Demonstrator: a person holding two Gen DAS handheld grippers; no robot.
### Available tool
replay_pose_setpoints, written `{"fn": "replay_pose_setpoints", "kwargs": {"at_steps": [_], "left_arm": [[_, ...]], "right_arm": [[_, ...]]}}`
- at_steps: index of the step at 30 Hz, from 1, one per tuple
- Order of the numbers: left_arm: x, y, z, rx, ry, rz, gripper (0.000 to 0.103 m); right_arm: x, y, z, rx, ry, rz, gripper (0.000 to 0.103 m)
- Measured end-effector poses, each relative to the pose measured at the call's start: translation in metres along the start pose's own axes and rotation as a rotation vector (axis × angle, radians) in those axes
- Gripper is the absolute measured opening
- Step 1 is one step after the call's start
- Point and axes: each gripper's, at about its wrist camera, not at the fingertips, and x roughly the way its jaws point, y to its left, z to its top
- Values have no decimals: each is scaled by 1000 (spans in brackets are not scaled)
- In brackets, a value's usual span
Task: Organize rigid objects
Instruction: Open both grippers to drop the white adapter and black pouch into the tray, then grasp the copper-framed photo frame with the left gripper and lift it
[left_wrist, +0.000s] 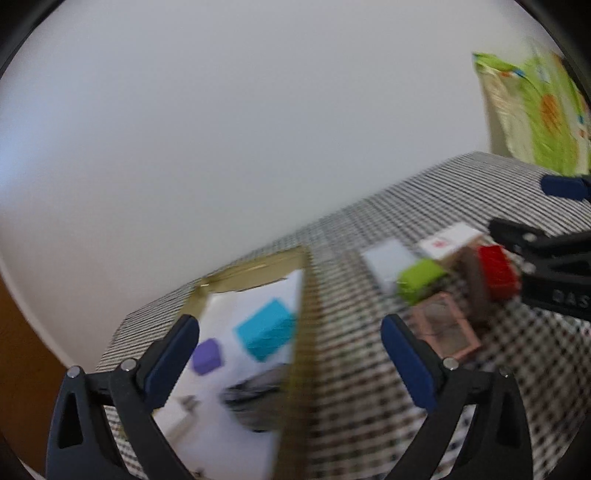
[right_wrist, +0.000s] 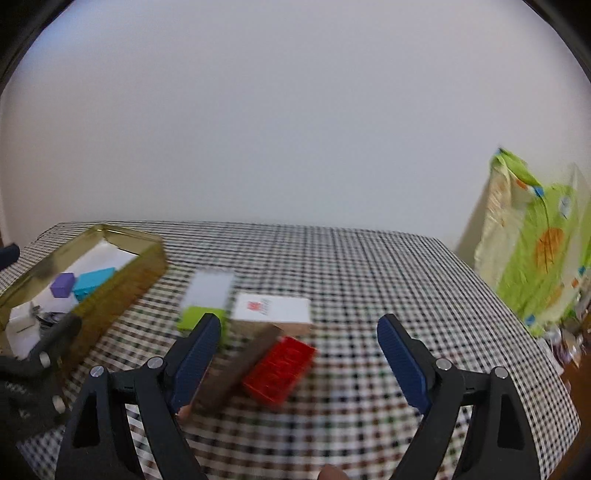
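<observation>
A checked black-and-white tablecloth (right_wrist: 369, 266) covers the table, and both views are smeared by motion blur. The right gripper (right_wrist: 295, 354) hangs over the middle of the cloth with its blue-padded jaws spread wide and nothing between them. Just ahead of it lies a loose cluster of rigid pieces: a red studded brick (right_wrist: 279, 369) flat on the cloth, a long brown block (right_wrist: 240, 369) lying slantwise and touching the brick's left side, a white box with a red mark (right_wrist: 273, 309) behind them, a lime-green block (right_wrist: 194, 319) to the left near the gripper's left pad, and a pale grey flat piece (right_wrist: 210, 288) just behind the green one.

On the left sits a gold tin (right_wrist: 122, 284), open — inside, on a white lining, a purple cube (right_wrist: 62, 284) rests beside a turquoise block (right_wrist: 92, 282), close together; whether they touch I cannot tell. Darker items lie at the tin's near end, too blurred to name.

The left gripper (left_wrist: 290, 349) hovers over the tin's right-hand rim, jaws wide apart and empty. From its camera a pink, clear-topped flat case (left_wrist: 443, 328) shows beside the cluster. A green patterned bag (right_wrist: 535, 251) stands at the table's far right edge.
</observation>
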Motion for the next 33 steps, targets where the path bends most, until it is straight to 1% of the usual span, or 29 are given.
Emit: {"fn": "replay_pose_setpoints", "kwargs": {"at_steps": [3,7,11,14,15,16,22,27,30,31,33], "left_arm": [[0,-20,1,21,27,-60,100],[12,-41,1,40,68,-86,100],[20,-54,-3,27,118,-120,100],[26,-63,-2,31,142,-143,100],[25,-62,-1,26,146,-157,99],[27,-62,-2,21,152,-168,94],[36,-62,-3,-6,189,-243,87],[36,-64,-4,6,197,-240,87],[49,-71,-1,24,228,-231,86],[55,-73,-1,29,252,-228,81],[60,-70,1,7,265,-260,72]], "right_arm": [[11,-3,-6,13,12,-8,88],[9,-15,-9,37,26,-18,88],[8,-24,-10,76,38,-47,88],[12,-30,-11,105,52,-42,88],[12,-30,-11,107,55,-46,88],[12,-30,-11,105,58,-47,88],[14,-25,-11,82,65,-56,88],[13,-27,-12,85,67,-58,88],[15,-26,-11,79,76,-59,88],[16,-26,-11,78,81,-59,88],[16,-26,-11,81,86,-56,88]]}}
